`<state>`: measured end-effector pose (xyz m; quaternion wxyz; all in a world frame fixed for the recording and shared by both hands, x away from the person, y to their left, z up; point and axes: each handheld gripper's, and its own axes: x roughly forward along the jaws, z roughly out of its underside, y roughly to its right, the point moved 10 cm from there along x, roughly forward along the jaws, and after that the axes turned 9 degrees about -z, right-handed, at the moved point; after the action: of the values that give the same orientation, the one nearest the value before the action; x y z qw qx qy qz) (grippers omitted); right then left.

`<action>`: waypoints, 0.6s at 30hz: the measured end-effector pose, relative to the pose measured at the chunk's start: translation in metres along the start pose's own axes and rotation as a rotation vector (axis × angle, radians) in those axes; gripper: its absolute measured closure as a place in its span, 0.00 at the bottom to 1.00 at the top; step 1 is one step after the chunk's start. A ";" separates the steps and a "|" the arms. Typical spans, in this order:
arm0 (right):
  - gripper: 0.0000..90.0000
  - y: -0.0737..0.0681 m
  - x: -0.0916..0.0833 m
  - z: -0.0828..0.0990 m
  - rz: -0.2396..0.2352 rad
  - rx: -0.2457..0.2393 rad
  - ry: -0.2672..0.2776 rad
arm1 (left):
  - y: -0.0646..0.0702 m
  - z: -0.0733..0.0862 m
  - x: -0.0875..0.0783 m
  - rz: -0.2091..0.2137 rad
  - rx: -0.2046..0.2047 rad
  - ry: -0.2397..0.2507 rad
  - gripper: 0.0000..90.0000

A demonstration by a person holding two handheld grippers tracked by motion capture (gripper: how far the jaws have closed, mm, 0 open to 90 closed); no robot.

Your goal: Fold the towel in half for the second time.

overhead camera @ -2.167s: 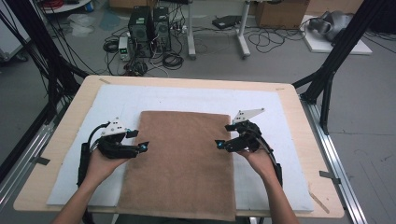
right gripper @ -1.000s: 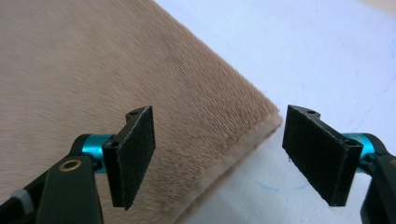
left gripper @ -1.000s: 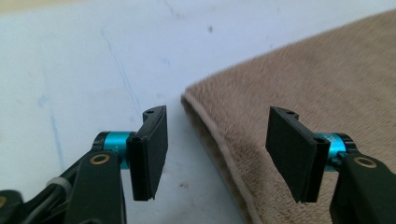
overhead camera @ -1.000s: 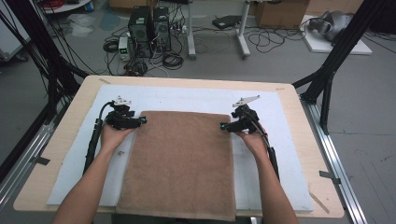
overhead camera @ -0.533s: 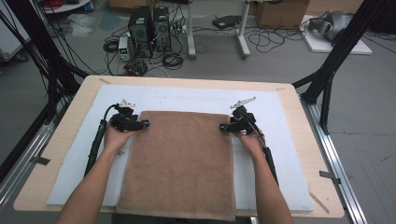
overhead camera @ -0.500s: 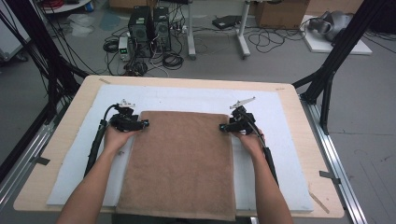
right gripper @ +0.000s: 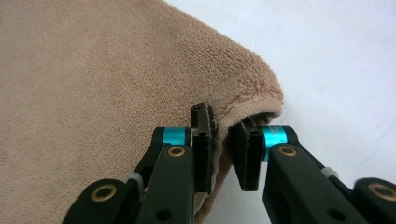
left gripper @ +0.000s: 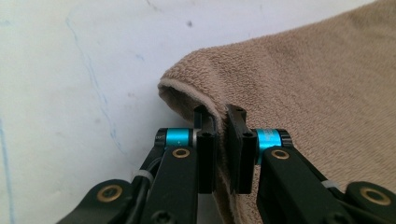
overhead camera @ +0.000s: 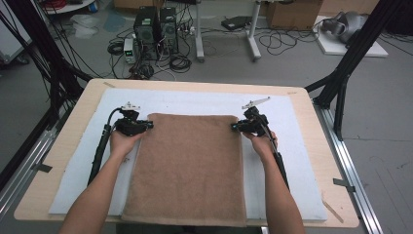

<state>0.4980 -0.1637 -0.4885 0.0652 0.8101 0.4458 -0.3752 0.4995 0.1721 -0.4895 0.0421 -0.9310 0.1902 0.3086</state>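
Note:
A brown towel (overhead camera: 190,165) lies flat on the white mat (overhead camera: 292,146), long side running toward me. My left gripper (overhead camera: 148,125) sits at the towel's far left corner, and its jaws have just been closing. In the left gripper view that gripper (left gripper: 221,114) is shut on the towel's edge (left gripper: 187,88), the cloth pinched between the pads. My right gripper (overhead camera: 234,127) is at the far right corner; its jaws have also just been closing. The right gripper view shows the right gripper (right gripper: 224,116) shut on the folded towel corner (right gripper: 261,100).
The mat covers most of the wooden table (overhead camera: 63,146). Black frame legs (overhead camera: 341,83) stand at the far right and far left corners. Computers and cables (overhead camera: 156,29) lie on the floor beyond the table. Metal rails (overhead camera: 350,165) run along both table sides.
Both hands moved from the towel's middle sides up to its far corners, then stayed there. Since then the hands have hardly moved.

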 end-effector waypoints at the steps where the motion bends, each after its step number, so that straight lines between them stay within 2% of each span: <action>1: 0.89 0.000 -0.002 -0.004 0.013 -0.012 0.001 | -0.001 -0.007 -0.004 -0.003 -0.015 0.030 0.93; 3: 0.89 0.000 -0.009 -0.015 0.029 -0.021 0.016 | -0.004 -0.018 -0.009 -0.008 -0.020 0.054 0.92; 4: 0.89 0.000 -0.016 -0.026 0.035 -0.032 0.043 | -0.004 -0.023 -0.011 -0.013 -0.014 0.065 0.92; 7: 0.89 -0.002 -0.030 -0.047 0.057 -0.064 0.076 | -0.006 -0.053 -0.025 -0.020 -0.002 0.144 0.92; 8: 0.89 -0.003 -0.037 -0.057 0.060 -0.080 0.095 | -0.007 -0.060 -0.029 -0.023 0.007 0.158 0.92; 10: 0.89 -0.006 -0.047 -0.066 0.047 -0.080 0.123 | -0.008 -0.068 -0.036 -0.019 0.005 0.186 0.92; 13: 0.89 -0.013 -0.051 -0.066 0.018 -0.084 0.119 | -0.007 -0.062 -0.041 0.002 0.024 0.164 0.92; 15: 0.88 -0.019 -0.050 -0.058 0.001 -0.095 0.096 | -0.004 -0.055 -0.044 0.015 0.033 0.155 0.92; 18: 0.88 -0.025 -0.049 -0.044 -0.019 -0.082 0.061 | 0.003 -0.045 -0.052 0.033 0.048 0.166 0.92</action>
<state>0.4873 -0.1620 -0.4191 0.0812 0.8135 0.4703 -0.3324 0.4853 0.1773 -0.4224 0.0435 -0.9488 0.2158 0.2265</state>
